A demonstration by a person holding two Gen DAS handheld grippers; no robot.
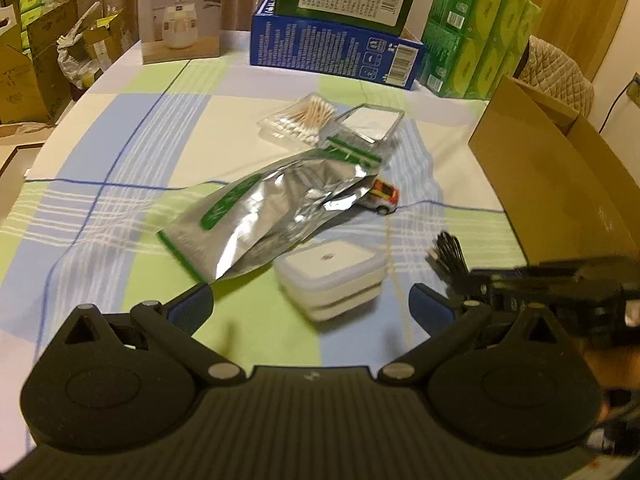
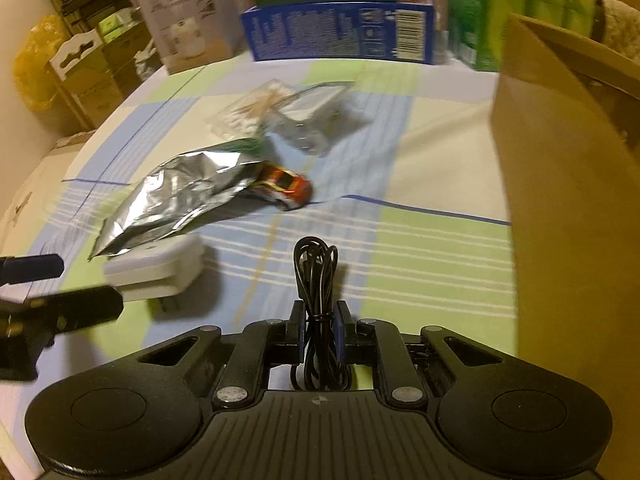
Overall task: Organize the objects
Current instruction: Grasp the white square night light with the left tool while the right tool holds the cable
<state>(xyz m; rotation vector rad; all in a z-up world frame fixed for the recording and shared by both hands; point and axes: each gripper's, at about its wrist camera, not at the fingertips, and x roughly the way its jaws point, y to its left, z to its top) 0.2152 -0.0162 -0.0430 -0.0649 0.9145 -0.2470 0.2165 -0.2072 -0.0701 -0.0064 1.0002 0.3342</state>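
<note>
Two grippers show: the right gripper (image 2: pixel 319 336) clamps a coiled black cable (image 2: pixel 316 280) at lower centre. The left gripper (image 1: pixel 310 304) gapes wide before a white lidded box (image 1: pixel 330 276), beside a foil pouch (image 1: pixel 272 208).

A home room, half dining area and half storage: a round table (image 1: pixel 120 152) wears a checked cloth in green, blue and white. Retail cartons crowd its far edge, a humidifier box (image 1: pixel 179 12) and stacked green tissue packs (image 1: pixel 476 36), while opened cardboard boxes (image 1: pixel 36 64) pile against the wall
</note>
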